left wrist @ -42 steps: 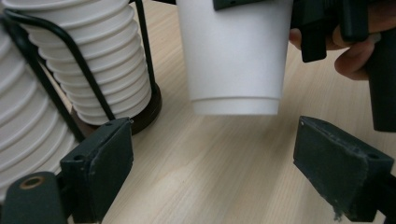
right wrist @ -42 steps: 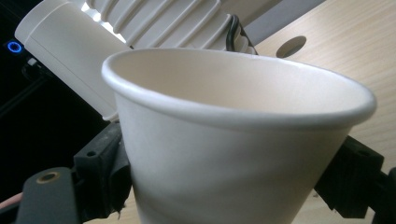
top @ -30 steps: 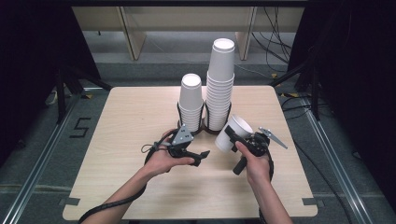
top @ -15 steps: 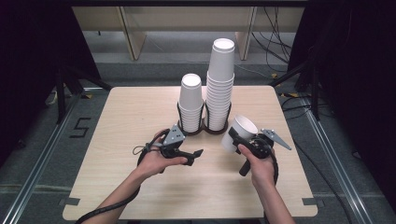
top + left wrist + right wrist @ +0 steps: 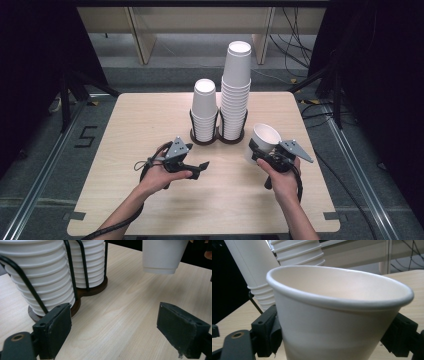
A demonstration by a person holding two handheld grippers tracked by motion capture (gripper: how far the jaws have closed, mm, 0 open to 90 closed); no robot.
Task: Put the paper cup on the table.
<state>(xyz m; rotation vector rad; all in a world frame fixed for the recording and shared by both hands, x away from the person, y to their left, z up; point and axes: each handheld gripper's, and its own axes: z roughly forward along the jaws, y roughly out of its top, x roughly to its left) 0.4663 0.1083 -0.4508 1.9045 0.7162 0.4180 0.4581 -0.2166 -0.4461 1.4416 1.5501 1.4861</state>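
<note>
High view: a pale wooden table (image 5: 125, 150) seen from above, with a person's forearms coming in from the bottom edge. Near the table's middle, toward the far side, a dark wire holder (image 5: 218, 135) carries two stacks of white paper cups side by side, the short stack (image 5: 205, 112) on the left and the tall stack (image 5: 235, 90) on the right.

At the right, the right gripper (image 5: 264, 154) clamps a single white cup (image 5: 262, 141) by its side, its two jaws pressed against the wall. That cup is mouth up, tilted, lifted off the table just right of the holder and apart from the stacks. Right gripper view: the cup (image 5: 337, 315) sits close up between the black jaws, with the stacks behind it.

At the left, the left gripper (image 5: 200, 167) lies low over the table in front of the holder, jaws parted about halfway with nothing between them. Left gripper view: bare tabletop (image 5: 120, 315) lies between the jaws, the holder and stacks stand just beyond the left jaw, and the held cup's base (image 5: 162, 257) hangs at the top right.
</note>
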